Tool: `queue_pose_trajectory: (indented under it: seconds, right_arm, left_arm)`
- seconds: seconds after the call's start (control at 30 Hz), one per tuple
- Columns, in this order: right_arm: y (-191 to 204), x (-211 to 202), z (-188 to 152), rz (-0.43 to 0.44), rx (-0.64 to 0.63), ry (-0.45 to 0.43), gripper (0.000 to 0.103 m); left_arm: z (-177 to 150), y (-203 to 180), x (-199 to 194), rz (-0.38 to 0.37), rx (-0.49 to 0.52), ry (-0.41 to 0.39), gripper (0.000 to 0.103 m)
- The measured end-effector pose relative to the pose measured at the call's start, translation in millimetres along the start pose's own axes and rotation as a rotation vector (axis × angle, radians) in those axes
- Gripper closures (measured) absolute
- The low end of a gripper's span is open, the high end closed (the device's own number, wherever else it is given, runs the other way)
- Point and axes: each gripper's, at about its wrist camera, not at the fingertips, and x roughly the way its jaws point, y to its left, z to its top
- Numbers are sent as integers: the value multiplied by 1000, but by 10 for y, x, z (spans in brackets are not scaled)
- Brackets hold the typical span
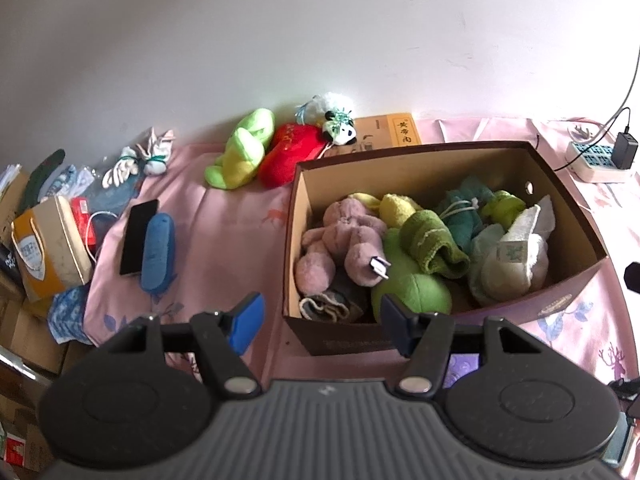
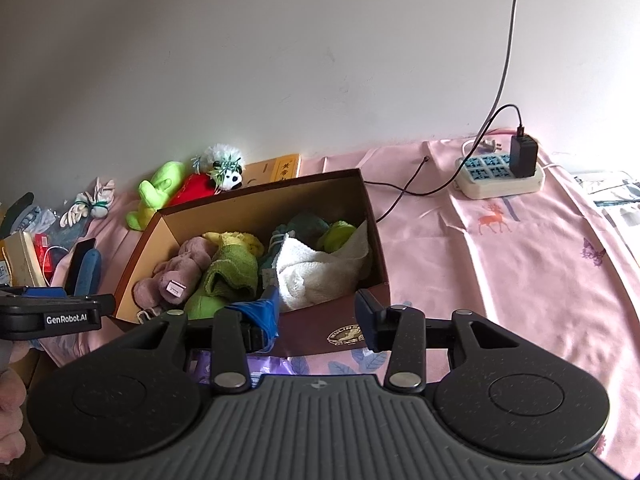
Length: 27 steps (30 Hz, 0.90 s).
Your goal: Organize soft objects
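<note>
A brown cardboard box [image 1: 416, 148] stands on the pink sheet, holding a pink plush [image 1: 344, 232], a green plush [image 1: 412, 286], a green towel [image 1: 432, 240], a teal pouch [image 1: 464, 208] and a white towel [image 1: 520, 248]. Behind the box, by the wall, lie a lime plush [image 1: 240, 152], a red plush [image 1: 288, 152] and a small panda [image 1: 340, 128]. My left gripper [image 1: 322, 322] hangs open over the box's near left corner, holding nothing. My right gripper [image 2: 318, 318] is open and empty at the box's near wall [image 2: 320, 320], below the white towel [image 2: 320, 268].
Left of the box lie a blue case [image 1: 158, 252], a black phone [image 1: 138, 236] and tied white gloves [image 1: 120, 168]. A paper bag [image 1: 48, 248] and clutter fill the left edge. A power strip [image 2: 500, 180] with cables sits at the back right. A yellow book [image 1: 404, 130] leans behind the box.
</note>
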Motion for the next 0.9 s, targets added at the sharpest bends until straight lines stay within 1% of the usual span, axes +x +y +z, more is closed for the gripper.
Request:
queue_pose_trajectory:
  seconds: [0.3, 0.43, 0.63, 0.77, 0.9]
  right_arm:
    - [39, 146, -27, 18, -13, 41, 77]
    - [48, 166, -26, 14, -20, 42, 77]
    - [56, 174, -39, 14, -27, 40, 77]
    - [60, 167, -45, -1, -37, 37, 77]
    - [48, 185, -39, -43, -34, 39, 77]
  left_arm:
    - [3, 12, 124, 16, -34, 24, 40]
    - [4, 19, 143, 28, -43, 28, 40]
    - [-9, -8, 174, 20, -47, 38, 40]
    - [-23, -42, 179, 4, -47, 41, 40]
    - [-46, -82, 192, -11, -43, 49, 40]
